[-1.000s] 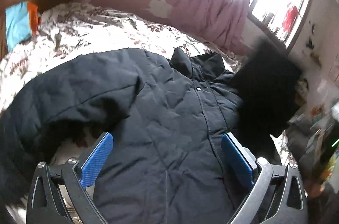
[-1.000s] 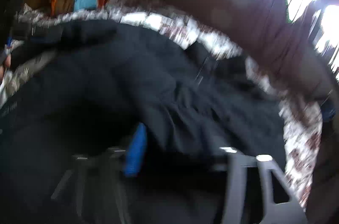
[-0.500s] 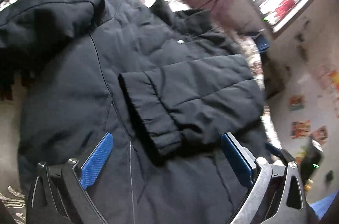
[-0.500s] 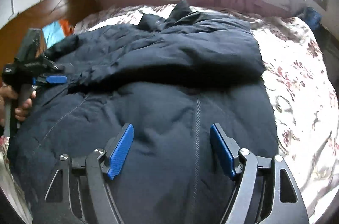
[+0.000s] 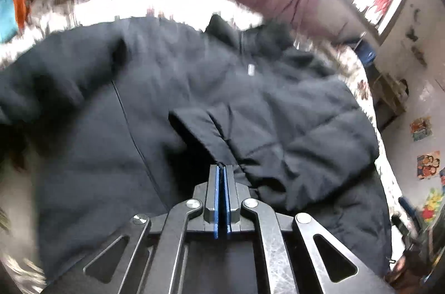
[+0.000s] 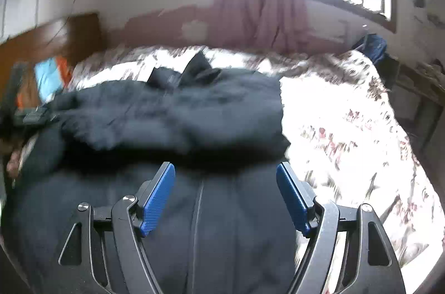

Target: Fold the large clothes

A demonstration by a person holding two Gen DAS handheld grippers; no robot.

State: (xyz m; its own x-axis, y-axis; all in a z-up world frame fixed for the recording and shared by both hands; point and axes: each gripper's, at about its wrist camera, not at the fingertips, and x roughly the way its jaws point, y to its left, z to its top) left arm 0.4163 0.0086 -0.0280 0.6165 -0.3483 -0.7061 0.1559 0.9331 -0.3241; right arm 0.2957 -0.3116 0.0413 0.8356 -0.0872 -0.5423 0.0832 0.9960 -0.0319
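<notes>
A dark navy padded jacket (image 5: 194,88) lies front-up on a flowered bed, collar toward the window. One sleeve (image 5: 306,132) is folded across its chest. My left gripper (image 5: 221,167) is shut, and its blue pads pinch the edge of that sleeve's cuff (image 5: 200,132). In the right wrist view the jacket (image 6: 167,113) fills the middle, and my right gripper (image 6: 224,166) hangs open above its lower front, near the zip line, with nothing pressed between the pads. The left gripper (image 6: 33,113) and the hand holding it show blurred at the left edge.
The flowered bedsheet (image 6: 347,127) lies bare to the right of the jacket. A wooden headboard (image 6: 55,38) with a blue and orange item (image 6: 50,74) stands at the left. A pink curtain (image 6: 258,16) hangs under the bright window, and a dark cloth (image 6: 372,46) sits at the bed's far corner.
My left gripper went from wide open around the sleeve cuff to shut on its edge. My right gripper let go of the sleeve, drew back toward the hem and stands a little wider.
</notes>
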